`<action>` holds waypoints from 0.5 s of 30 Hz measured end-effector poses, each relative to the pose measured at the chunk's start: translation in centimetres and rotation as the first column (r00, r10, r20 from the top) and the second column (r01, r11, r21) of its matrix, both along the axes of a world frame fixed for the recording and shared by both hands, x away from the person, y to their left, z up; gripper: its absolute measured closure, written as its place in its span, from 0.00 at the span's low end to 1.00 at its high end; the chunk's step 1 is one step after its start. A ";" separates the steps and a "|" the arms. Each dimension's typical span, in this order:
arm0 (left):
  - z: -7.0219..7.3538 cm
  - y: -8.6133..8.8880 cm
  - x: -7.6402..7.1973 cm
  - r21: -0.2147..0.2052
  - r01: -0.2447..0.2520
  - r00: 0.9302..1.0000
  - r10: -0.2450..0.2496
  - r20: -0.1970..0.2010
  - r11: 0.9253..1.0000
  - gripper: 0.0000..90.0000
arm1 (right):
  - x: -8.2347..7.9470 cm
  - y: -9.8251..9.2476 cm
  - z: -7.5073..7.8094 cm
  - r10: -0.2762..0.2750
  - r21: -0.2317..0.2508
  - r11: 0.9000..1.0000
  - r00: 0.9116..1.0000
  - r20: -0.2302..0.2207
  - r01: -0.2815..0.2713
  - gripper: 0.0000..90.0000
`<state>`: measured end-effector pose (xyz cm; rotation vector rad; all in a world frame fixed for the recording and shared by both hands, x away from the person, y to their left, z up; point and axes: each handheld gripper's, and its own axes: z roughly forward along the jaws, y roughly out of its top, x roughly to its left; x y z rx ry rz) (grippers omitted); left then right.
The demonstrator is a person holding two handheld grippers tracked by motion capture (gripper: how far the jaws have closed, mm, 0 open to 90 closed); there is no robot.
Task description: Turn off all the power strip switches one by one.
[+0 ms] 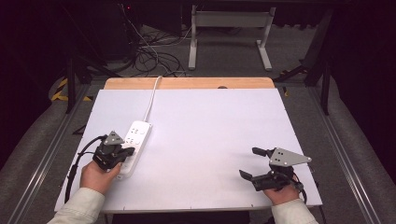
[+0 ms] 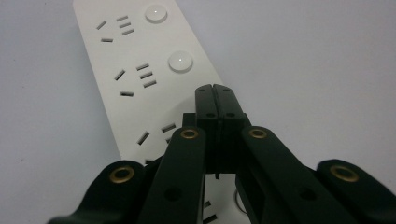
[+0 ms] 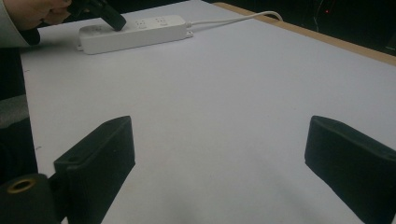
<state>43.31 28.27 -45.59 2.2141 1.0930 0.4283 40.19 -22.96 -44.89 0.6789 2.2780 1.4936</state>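
A long white plastic power strip (image 1: 134, 140) with round buttons lies at about nine o'clock on the white table top (image 1: 210, 135), its white cord (image 1: 152, 100) running toward twelve. The left gripper (image 2: 215, 95) hovers over the strip's near end, jaws pressed together. The right gripper (image 1: 254, 163), at four o'clock, has its jaws wide apart over bare table.

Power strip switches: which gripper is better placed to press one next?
Left. The left gripper is shut, tip right over the power strip near a round button. The right gripper is open, far across the table.
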 end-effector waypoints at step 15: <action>-0.1 -0.3 -0.2 0.022 -0.007 1.000 0.007 0.024 1.000 1.00 | -0.1 0.0 0.0 0.001 -0.003 1.000 1.000 0.000 -0.001 0.10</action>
